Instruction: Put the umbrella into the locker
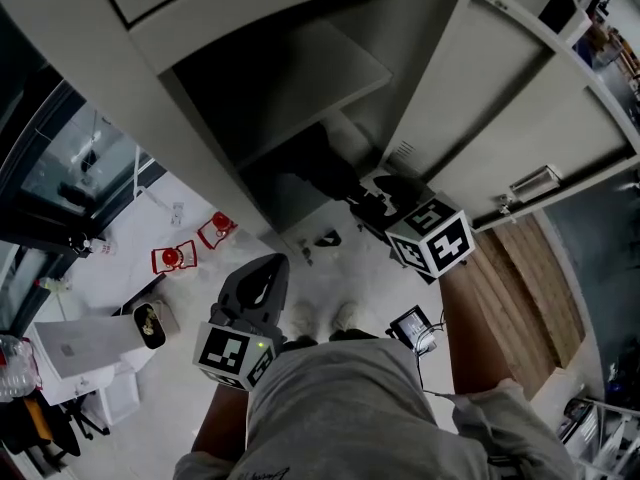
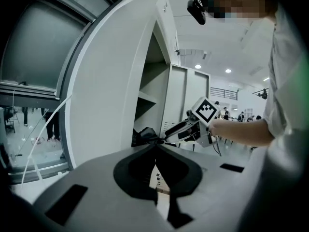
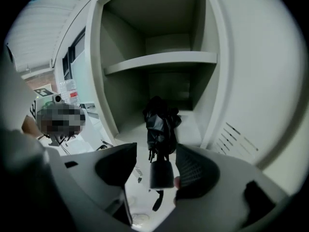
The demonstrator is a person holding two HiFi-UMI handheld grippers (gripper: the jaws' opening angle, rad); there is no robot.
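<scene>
Far left: floor clutter beside the locker, not part of the job.

Left gripper [image 2: 155, 149]: jaws together at the tips, nothing between them. It hangs low and near the person, well apart from the locker mouth. Idle, by the look of it.

Locker [image 1: 120, 78]: standing open. One shelf [image 3: 159, 58] splits it, and both compartments look bare apart from what is arriving below the shelf.

Umbrella [image 3: 159, 122]: black, folded, canopy bunched. Its far end is past the front edge and over the floor of the lower compartment. Its handle [image 3: 161, 174] points back out towards the person, and a strap [image 3: 157, 202] dangles under it. I cannot tell whether the canopy rests on the compartment floor or is just above it.

Right gripper [image 3: 157, 166]: reaches in at the locker mouth, its jaws standing apart on either side of the handle. The right pad touches the handle. Pale floor shows between the handle and the left pad (so I read this as a loose bracket, not a clamp).

Door [image 1: 520, 98]: swung wide to the right, clear of the opening.

Progress, as a judgement: the carrying is done and the umbrella is mostly inside. What is left is getting the handle end fully past the edge, drawing the right gripper out, and perhaps shutting the door, though the task does not ask for that.
</scene>
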